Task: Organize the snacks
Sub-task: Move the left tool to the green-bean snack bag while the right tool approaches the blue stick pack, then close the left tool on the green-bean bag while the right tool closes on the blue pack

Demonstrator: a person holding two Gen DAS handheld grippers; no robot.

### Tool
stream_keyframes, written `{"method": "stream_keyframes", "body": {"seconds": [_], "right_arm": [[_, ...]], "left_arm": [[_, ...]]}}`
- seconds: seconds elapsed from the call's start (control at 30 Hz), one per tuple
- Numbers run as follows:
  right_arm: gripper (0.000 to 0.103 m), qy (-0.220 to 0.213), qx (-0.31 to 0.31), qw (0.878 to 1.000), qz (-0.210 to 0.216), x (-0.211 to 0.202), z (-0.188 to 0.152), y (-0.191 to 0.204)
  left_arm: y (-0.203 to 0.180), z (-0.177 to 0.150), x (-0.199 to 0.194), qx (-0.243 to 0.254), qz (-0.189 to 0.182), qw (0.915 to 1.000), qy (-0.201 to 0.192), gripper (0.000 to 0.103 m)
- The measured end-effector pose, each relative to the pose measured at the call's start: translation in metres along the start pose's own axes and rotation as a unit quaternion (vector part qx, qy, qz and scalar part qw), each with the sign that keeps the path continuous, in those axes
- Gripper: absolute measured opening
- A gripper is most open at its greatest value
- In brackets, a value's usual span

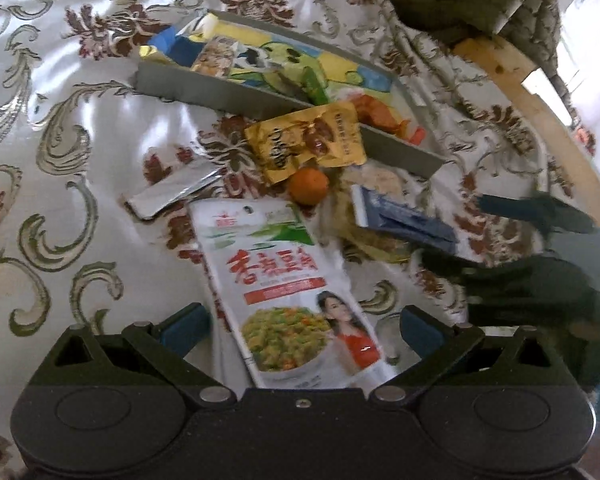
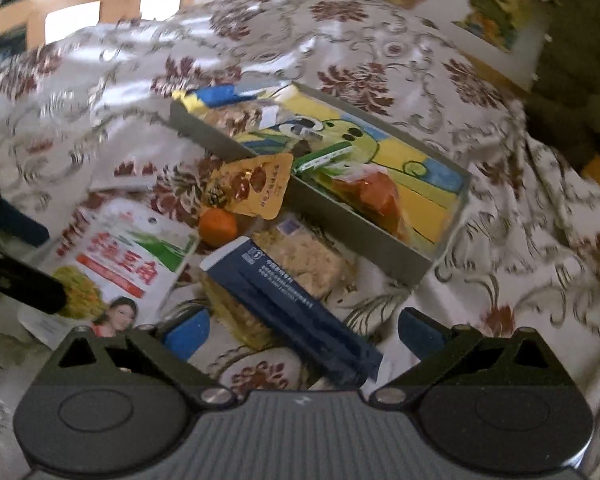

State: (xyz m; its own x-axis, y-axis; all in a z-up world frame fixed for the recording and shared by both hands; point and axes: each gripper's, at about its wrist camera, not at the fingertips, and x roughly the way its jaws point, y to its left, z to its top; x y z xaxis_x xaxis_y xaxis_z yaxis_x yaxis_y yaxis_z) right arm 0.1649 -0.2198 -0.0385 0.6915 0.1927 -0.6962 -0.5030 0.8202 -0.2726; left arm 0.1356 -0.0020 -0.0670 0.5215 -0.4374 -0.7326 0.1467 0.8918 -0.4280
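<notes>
two grippers in play, both with jaws wide apart and holding nothing. the left gripper (image 1: 302, 326) hovers over the white pouch (image 1: 284, 292), blue fingers either side of it and clear of its edges. the right gripper (image 2: 302, 334) does the same over the blue packet (image 2: 296, 312), which lies slanting between its fingers.

now the count on the floral cloth (image 1: 60, 120): one white pouch with red lettering, one blue packet, one yellow sachet (image 1: 308, 140), one orange ball (image 1: 308, 186), one silver wrapper (image 1: 172, 196) lying off on its own, and one clear pack of pale crumbly snack (image 2: 304, 256) tucked partly under the blue packet. that's six loose pieces outside.

one container, a grey tray (image 1: 228, 98) with a cartoon-printed floor in yellow, blue and green. inside it: one orange-red pack (image 2: 380, 200) at the near end, one small green-and-white stick (image 2: 324, 156) beside it, one blue wrapper (image 2: 216, 94) at the far end poking over the wall, and a pale patterned pack (image 1: 214, 56) next to that; the blur keeps me from telling more.

the yellow sachet leans against the tray's near wall, its top edge over the rim. the orange ball sits just beside it, touching its lower corner, between the white pouch and the blue packet.
</notes>
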Motion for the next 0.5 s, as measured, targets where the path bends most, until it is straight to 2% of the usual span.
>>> {"method": "stream_keyframes", "body": {"seconds": [0.07, 0.17, 0.3, 0.43, 0.5], "right_arm": [[0.101, 0.006, -0.018, 1.0, 0.009, 0.011, 0.001, -0.001], [0.091, 0.021, -0.034, 0.999, 0.025, 0.026, 0.001, -0.003], [0.083, 0.042, -0.019, 0.998, 0.051, 0.04, -0.001, -0.014], [0.08, 0.057, -0.004, 0.996, 0.065, 0.042, -0.005, -0.02], [0.072, 0.063, -0.005, 0.996, 0.07, 0.039, -0.005, -0.019]], "left_arm": [[-0.001, 0.0, 0.001, 0.0, -0.008, 1.0, 0.0, 0.102], [0.003, 0.001, 0.007, -0.011, -0.006, 0.9999, 0.009, 0.102], [0.011, 0.003, 0.018, -0.029, 0.002, 0.9992, 0.027, 0.102], [0.011, 0.003, 0.021, -0.029, 0.004, 0.9992, 0.028, 0.102], [0.009, 0.002, 0.02, -0.023, 0.004, 0.9994, 0.026, 0.1]]}}
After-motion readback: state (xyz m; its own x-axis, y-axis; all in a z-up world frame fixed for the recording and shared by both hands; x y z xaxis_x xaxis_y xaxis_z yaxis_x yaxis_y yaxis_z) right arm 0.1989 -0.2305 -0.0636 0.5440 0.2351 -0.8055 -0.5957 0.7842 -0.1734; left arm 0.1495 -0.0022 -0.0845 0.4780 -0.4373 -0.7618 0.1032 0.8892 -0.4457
